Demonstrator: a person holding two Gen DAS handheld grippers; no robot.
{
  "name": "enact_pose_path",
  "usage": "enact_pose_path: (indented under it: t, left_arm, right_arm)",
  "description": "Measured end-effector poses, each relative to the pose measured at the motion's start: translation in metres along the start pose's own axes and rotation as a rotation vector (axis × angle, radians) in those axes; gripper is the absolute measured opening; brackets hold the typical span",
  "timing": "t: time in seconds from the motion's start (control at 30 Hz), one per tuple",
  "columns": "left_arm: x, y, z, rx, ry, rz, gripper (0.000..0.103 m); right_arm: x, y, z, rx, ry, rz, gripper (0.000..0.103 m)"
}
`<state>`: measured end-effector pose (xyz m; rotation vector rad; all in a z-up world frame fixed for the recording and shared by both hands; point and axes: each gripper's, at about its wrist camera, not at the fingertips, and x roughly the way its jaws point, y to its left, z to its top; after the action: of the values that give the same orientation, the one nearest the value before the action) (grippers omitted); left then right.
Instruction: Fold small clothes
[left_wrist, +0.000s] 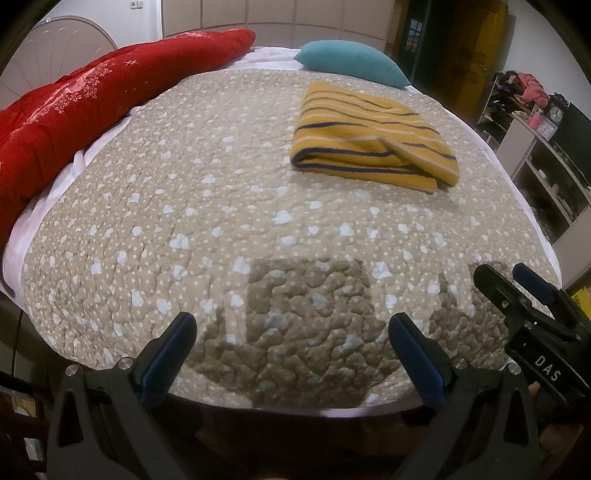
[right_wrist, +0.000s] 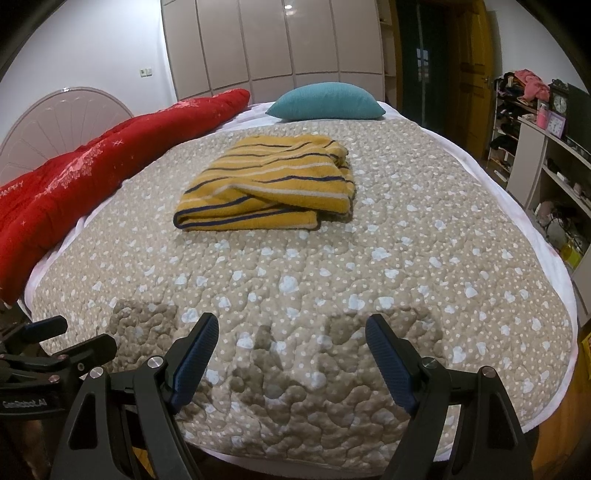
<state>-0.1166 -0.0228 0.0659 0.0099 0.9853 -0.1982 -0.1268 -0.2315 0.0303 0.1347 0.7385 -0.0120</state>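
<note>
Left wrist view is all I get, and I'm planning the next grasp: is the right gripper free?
Observer: Yes. The right gripper has its jaws wide open, with nothing between them, over the quilt.
Operator: Is the striped top lying flat?
Observer: Not quite. Its far right corner is bunched into a lump.
Operator: Does it touch the pillow?
Observer: No, bare quilt shows between them.
</note>
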Motion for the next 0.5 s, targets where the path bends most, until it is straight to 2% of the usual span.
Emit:
enact_pose_path:
  t: [0.5]
  left_arm:
    - [0.0055, 0.0044, -0.0013, -0.014, 0.020, -0.004, 0.103]
  right_arm:
    - [-0.0064, 0.0010, 0.0014, -0.001, -0.031, 0.026, 0.086]
